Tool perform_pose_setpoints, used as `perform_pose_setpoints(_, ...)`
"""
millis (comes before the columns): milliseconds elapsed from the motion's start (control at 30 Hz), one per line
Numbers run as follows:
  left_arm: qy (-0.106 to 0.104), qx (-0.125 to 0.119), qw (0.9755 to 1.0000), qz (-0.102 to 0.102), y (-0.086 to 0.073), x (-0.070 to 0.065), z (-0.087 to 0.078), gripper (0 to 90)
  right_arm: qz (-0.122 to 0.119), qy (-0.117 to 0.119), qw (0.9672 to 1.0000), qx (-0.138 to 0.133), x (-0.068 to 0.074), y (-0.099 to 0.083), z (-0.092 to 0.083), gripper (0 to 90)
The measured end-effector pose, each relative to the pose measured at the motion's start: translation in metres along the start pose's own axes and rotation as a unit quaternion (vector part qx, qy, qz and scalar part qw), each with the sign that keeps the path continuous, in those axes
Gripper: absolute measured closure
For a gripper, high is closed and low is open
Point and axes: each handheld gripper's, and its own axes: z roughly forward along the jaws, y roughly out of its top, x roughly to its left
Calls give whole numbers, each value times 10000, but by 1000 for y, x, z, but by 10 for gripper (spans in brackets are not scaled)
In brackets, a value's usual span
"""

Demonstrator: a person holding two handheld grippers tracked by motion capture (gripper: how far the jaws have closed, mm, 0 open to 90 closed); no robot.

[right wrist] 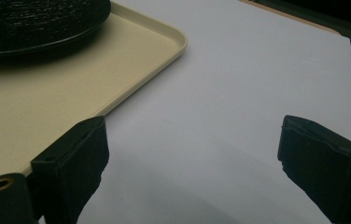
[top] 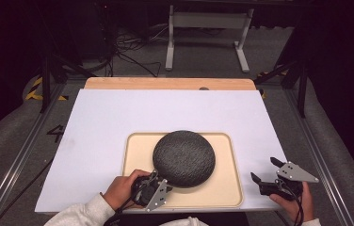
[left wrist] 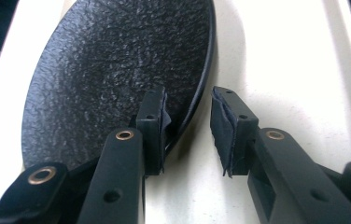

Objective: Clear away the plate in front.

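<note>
A black, rough-textured round plate (top: 183, 157) lies upside down like a low dome on a cream tray (top: 227, 188). My left gripper (top: 158, 176) is at the plate's near-left edge, held by a hand in a light sleeve. In the left gripper view the jaws (left wrist: 187, 112) straddle the plate's rim: one pad lies over the plate (left wrist: 117, 70), the other stands off the rim above the tray (left wrist: 281, 60), with a gap showing. My right gripper (top: 264, 169) is wide open to the right of the tray, with nothing between its fingers (right wrist: 192, 140); the tray corner (right wrist: 71, 84) and the plate (right wrist: 38, 18) are to its left.
The tray rests on a white sheet (top: 165, 113) that covers the table. A wooden strip (top: 170, 83) runs along the far edge. Metal rails flank the table, and a white stand (top: 208, 28) and cables lie on the floor behind.
</note>
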Motion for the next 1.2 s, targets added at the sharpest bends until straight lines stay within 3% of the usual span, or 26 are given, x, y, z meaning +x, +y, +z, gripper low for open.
perform_pose_setpoints(300, -11, -327, 9989, -342, 1, 3, -6, 593, 6, 8, 10000, 3, 0, 0, 0, 93)
perform_pose_setpoints(633, 225, -440, 9968, -629, 0, 11, -13, 383, -1, 15, 10000, 9, 0, 0, 0, 93)
perform_pose_setpoints(667, 271, -401, 9964, -698, -1, 13, -13, 383, -1, 16, 10000, 8, 0, 0, 0, 93)
perform_pose_setpoints(767, 305, -440, 9949, -851, -4, 18, -14, 272, 0, 13, 10000, 3, 0, 0, 0, 93)
perform_pose_setpoints(867, 20, -592, 9913, -1179, -8, 25, -17, 197, -7, 17, 10000, 4, 0, 0, 0, 93)
perform_pose_setpoints(900, 155, -565, 9906, -1234, -9, 27, -17, 176, -6, 14, 10000, 7, 0, 0, 0, 93)
perform_pose_setpoints(967, 200, -528, 9900, -1295, -10, 28, -18, 110, -6, 18, 10000, 9, 0, 0, 0, 94)
perform_pose_setpoints(1067, 143, -665, 9878, -1404, -15, 32, -21, 116, -22, 16, 10000, 11, 1, 0, 0, 94)
perform_pose_setpoints(1200, 205, -591, 9869, -1488, -20, 36, -24, 95, -16, 22, 10000, 23, 1, 0, 1, 94)
